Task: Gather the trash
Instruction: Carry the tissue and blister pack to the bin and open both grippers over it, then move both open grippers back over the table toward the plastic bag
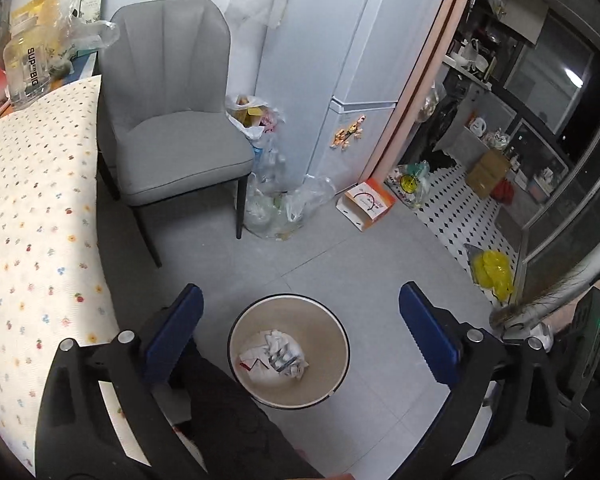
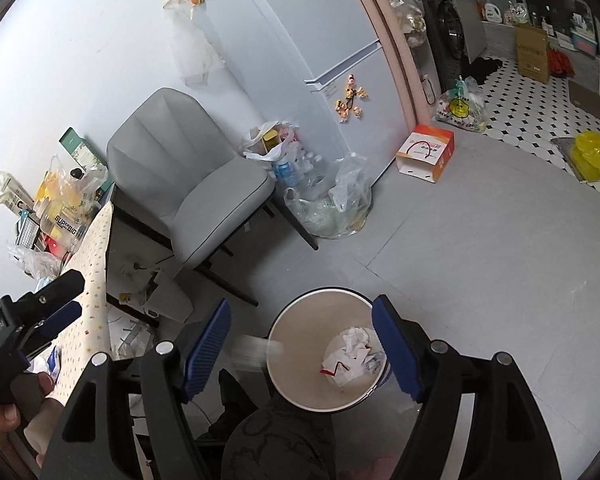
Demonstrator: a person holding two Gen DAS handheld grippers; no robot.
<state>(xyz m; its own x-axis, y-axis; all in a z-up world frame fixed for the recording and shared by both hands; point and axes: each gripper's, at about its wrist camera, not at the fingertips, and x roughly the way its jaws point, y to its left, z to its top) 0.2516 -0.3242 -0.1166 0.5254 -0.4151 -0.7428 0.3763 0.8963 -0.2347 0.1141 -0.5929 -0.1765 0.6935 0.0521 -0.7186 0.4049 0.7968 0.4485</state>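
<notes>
Right wrist view shows both grippers, right gripper [image 2: 300,348] and left gripper [image 1: 300,332], gaping empty above the bin [image 2: 284,380] holding crumpled paper [image 2: 352,354]; a blurred scrap [image 2: 256,350] at its near-left rim may fall outside.

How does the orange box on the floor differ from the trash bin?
The orange box is rectangular with red print; the trash bin is round and plain beige. The box lies tipped beside the fridge; the bin stands upright below the grippers. The bin holds crumpled paper; the box's contents are hidden. Both sit on the grey floor.

grey chair [image 1: 168,108] | fridge [image 1: 364,64] | orange box [image 1: 366,200], maybe cardboard
</notes>
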